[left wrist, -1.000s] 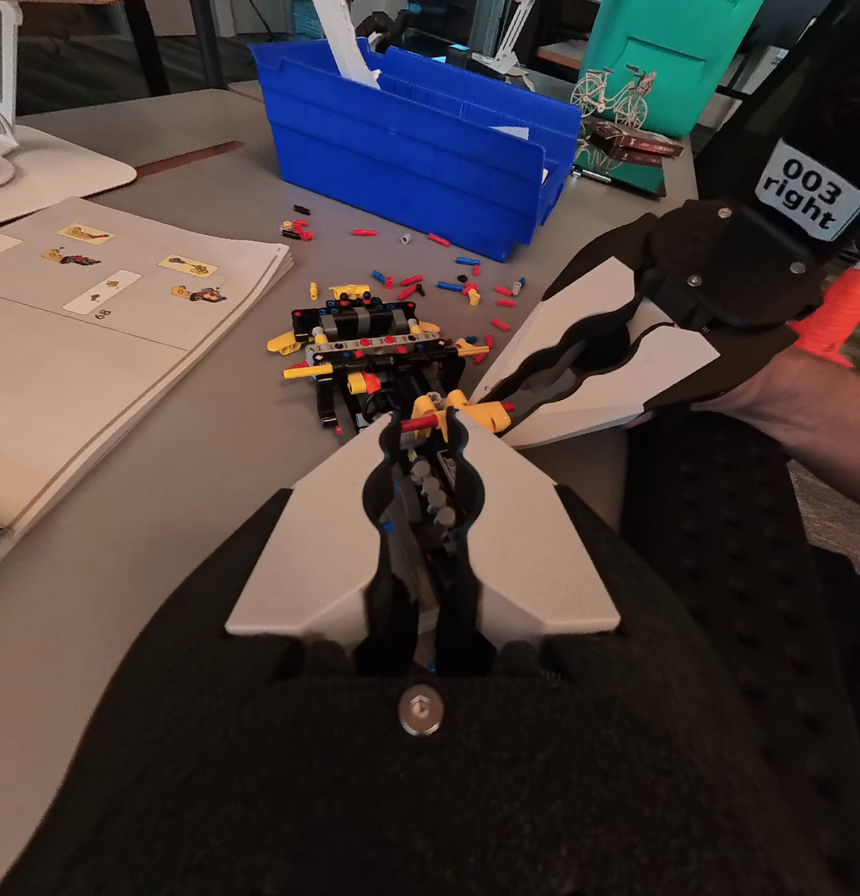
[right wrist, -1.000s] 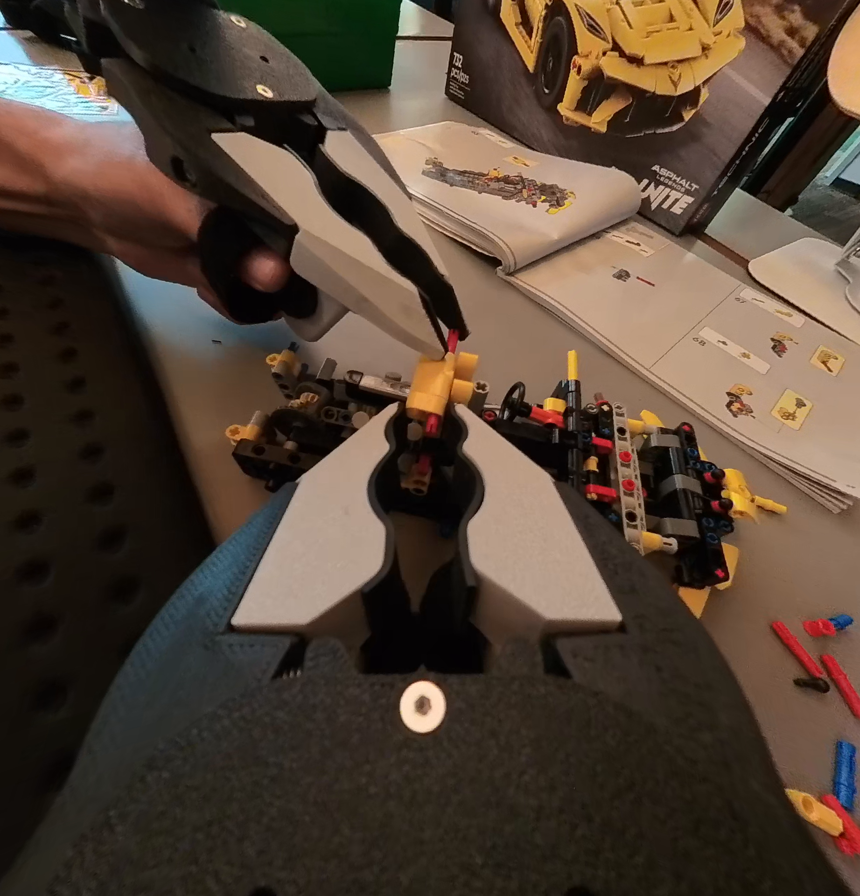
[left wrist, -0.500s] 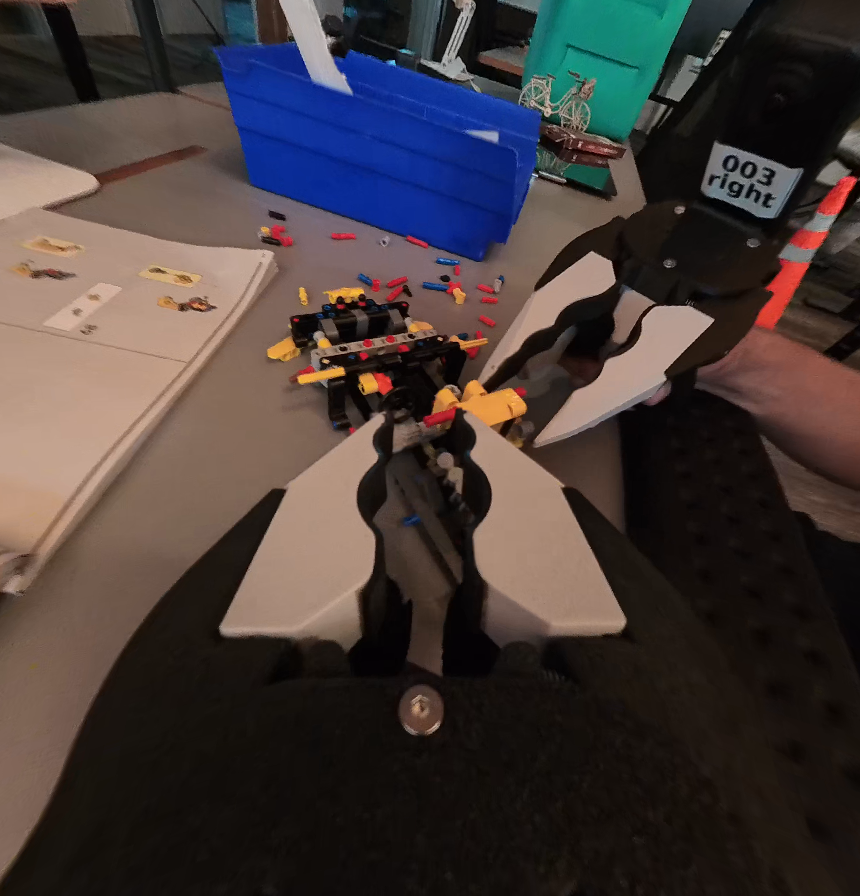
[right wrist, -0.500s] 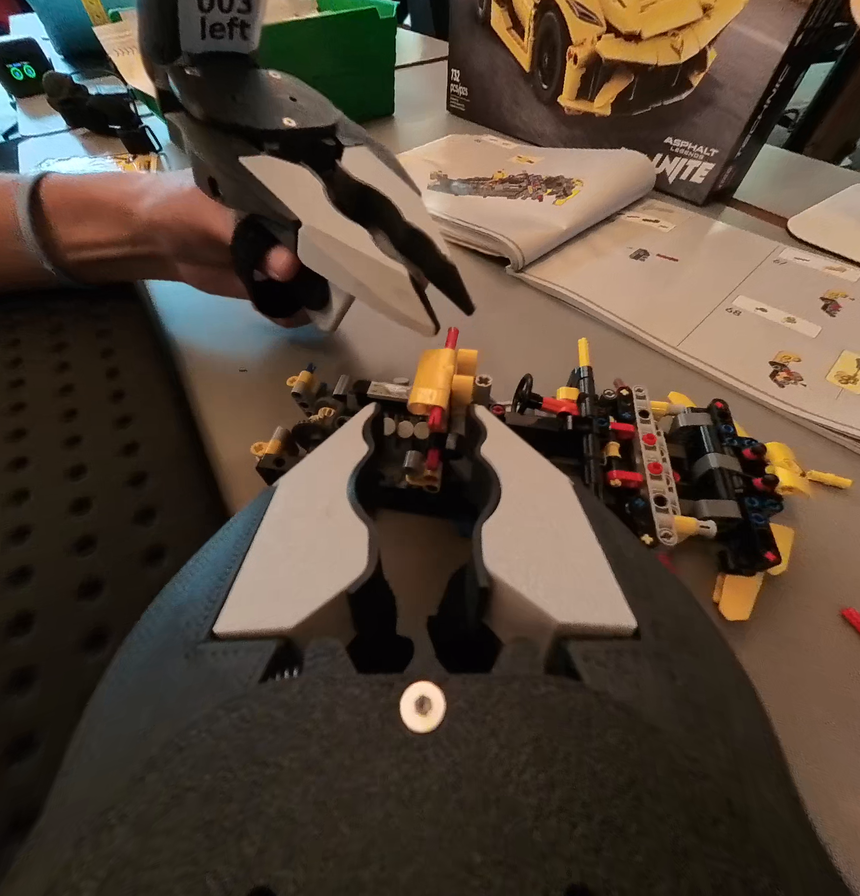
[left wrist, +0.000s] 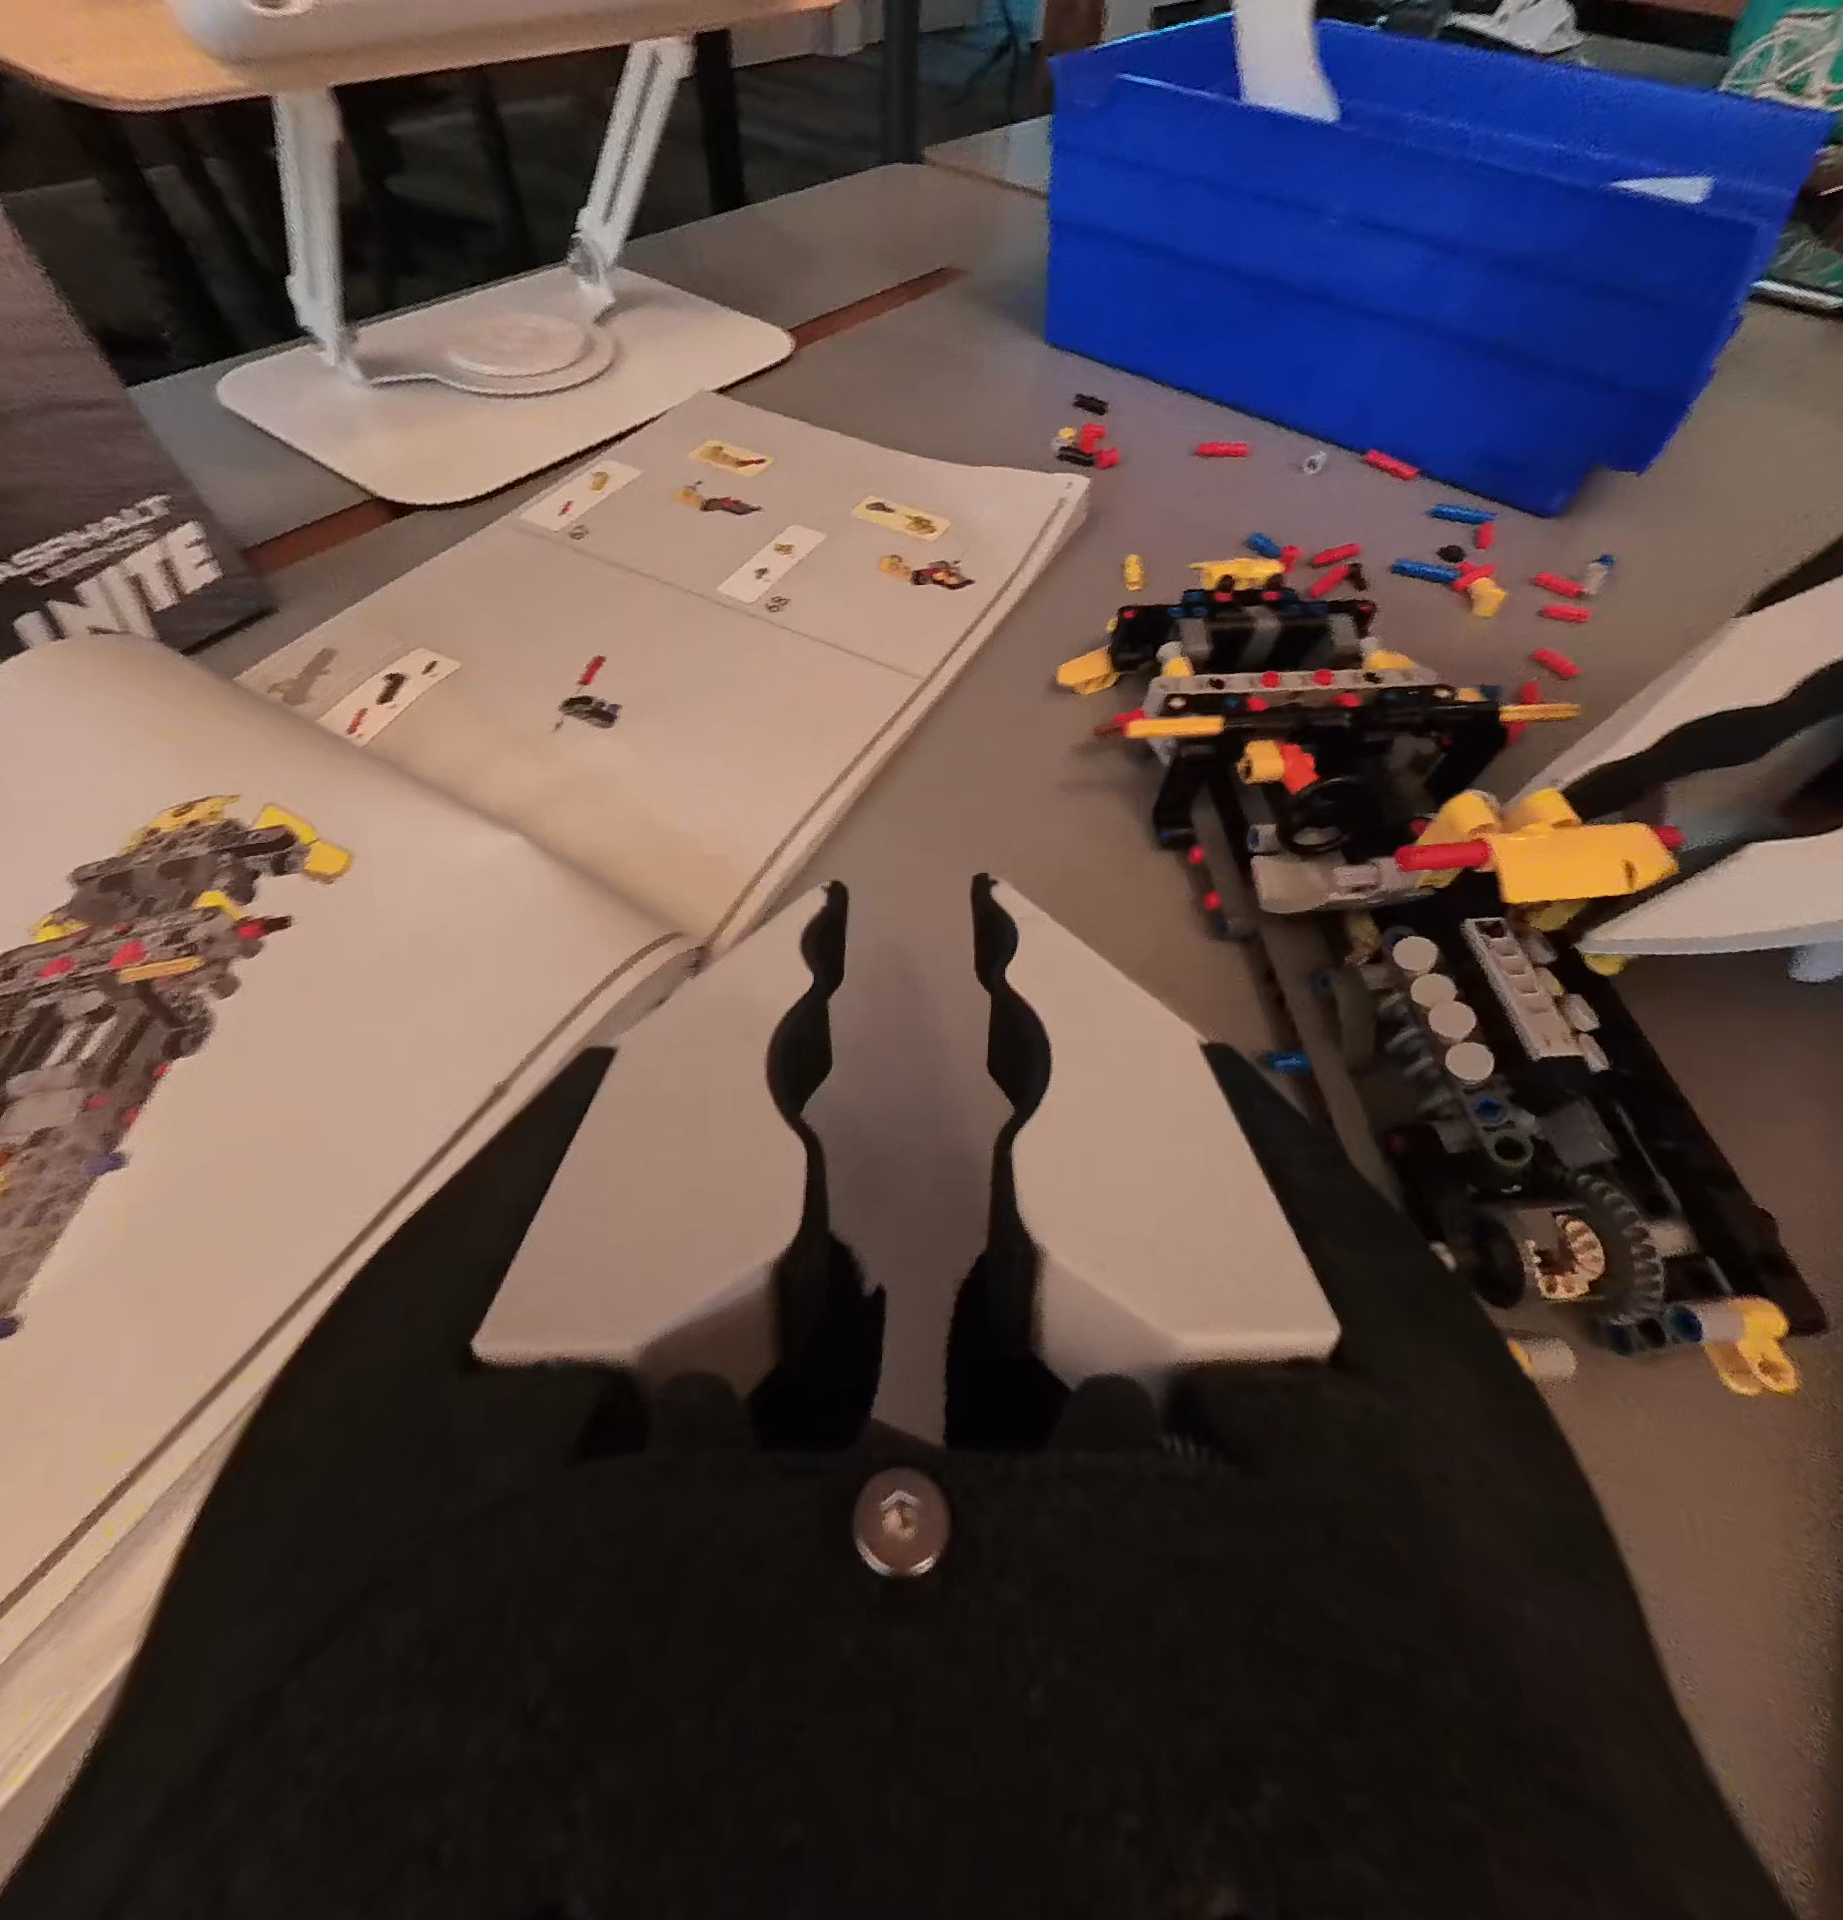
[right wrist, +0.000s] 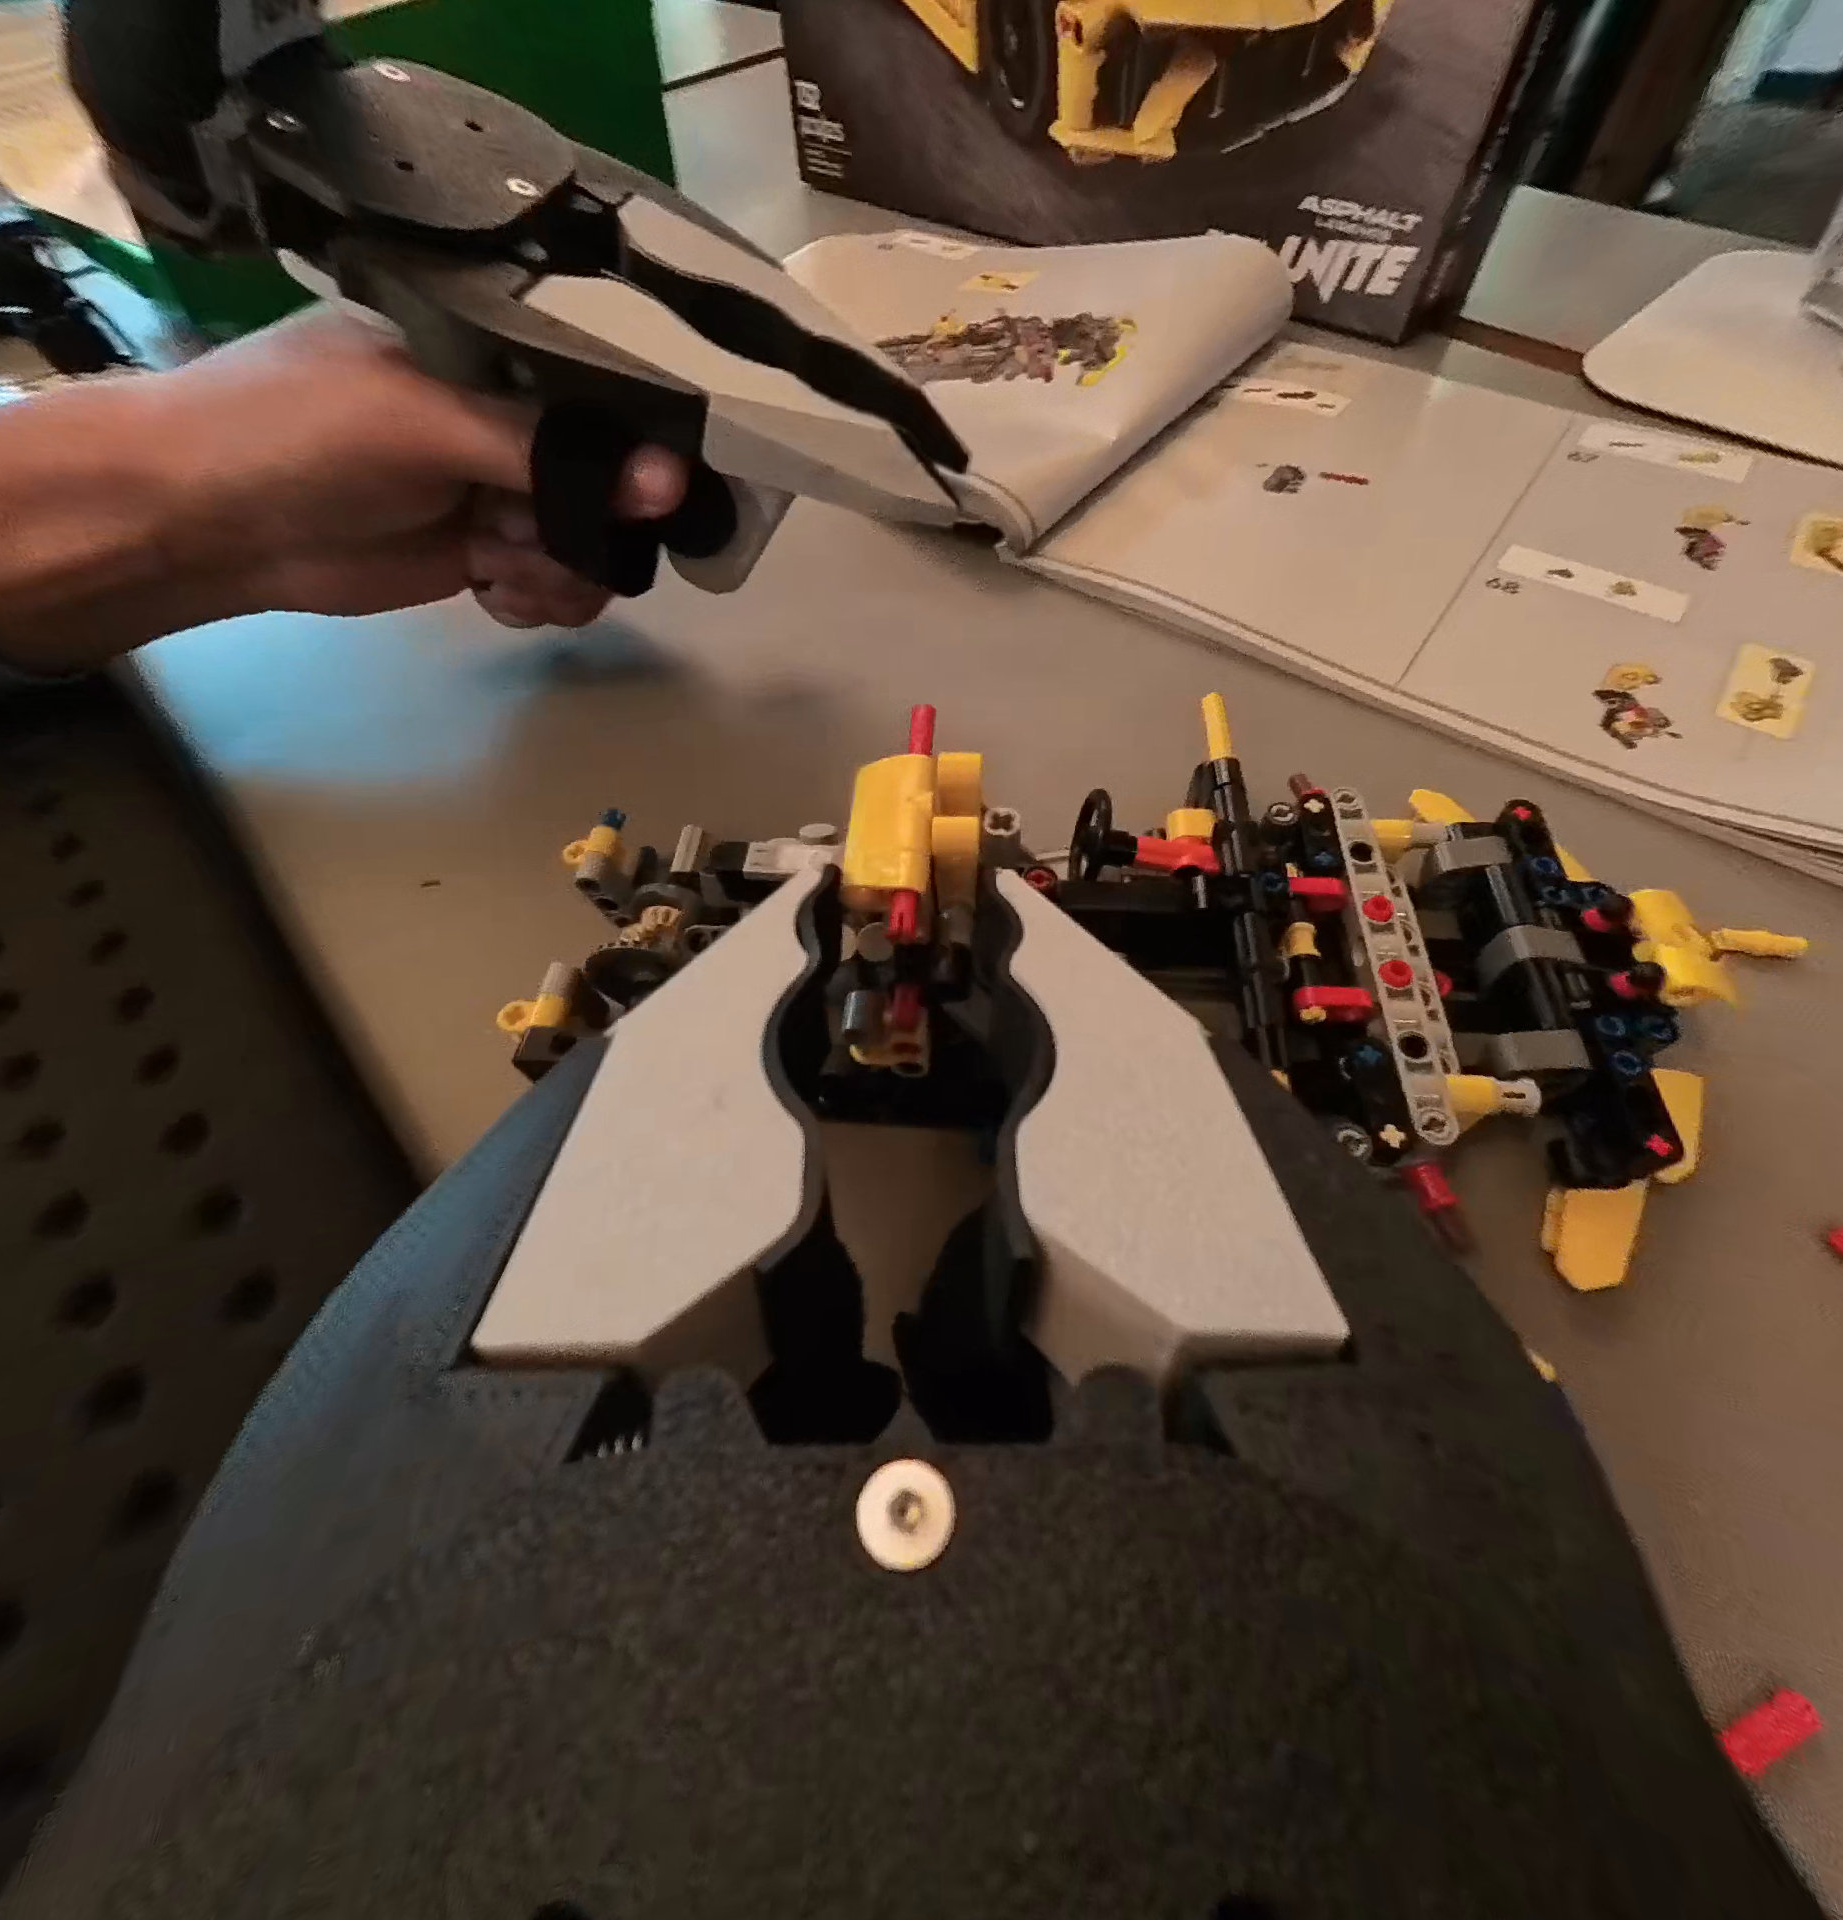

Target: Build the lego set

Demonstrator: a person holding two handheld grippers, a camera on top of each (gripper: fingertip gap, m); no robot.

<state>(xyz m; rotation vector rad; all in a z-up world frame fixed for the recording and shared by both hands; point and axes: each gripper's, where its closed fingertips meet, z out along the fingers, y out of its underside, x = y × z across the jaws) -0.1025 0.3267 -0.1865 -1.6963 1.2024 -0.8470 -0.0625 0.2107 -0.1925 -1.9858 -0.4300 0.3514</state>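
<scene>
The partly built black, grey and yellow lego model [left wrist: 1312,707] lies on the grey table [left wrist: 1000,416]. It also shows in the right wrist view [right wrist: 1364,935]. A yellow block [right wrist: 896,821] with a red axle [right wrist: 922,727] through it stands up from the model's middle. My right gripper [right wrist: 912,883] has its fingers pressed on both sides of this block; it enters the left wrist view [left wrist: 1551,868] from the right. My left gripper [left wrist: 909,894] is open and empty, held above the table beside the manual's edge, left of the model. It also shows in the right wrist view [right wrist: 948,478].
An open instruction manual [left wrist: 584,727] lies left of the model. A blue bin [left wrist: 1416,260] stands behind it, with loose red, blue and yellow pins [left wrist: 1468,571] in front. The set's box [right wrist: 1156,104], a white stand base [left wrist: 501,384] and a black perforated mat [right wrist: 117,1039] border the area. The grippers' ends are close to 12 cm from one another.
My left gripper has come off the red axle, pulled back and swung left toward the manual, now empty. My right gripper stays at the yellow block.
</scene>
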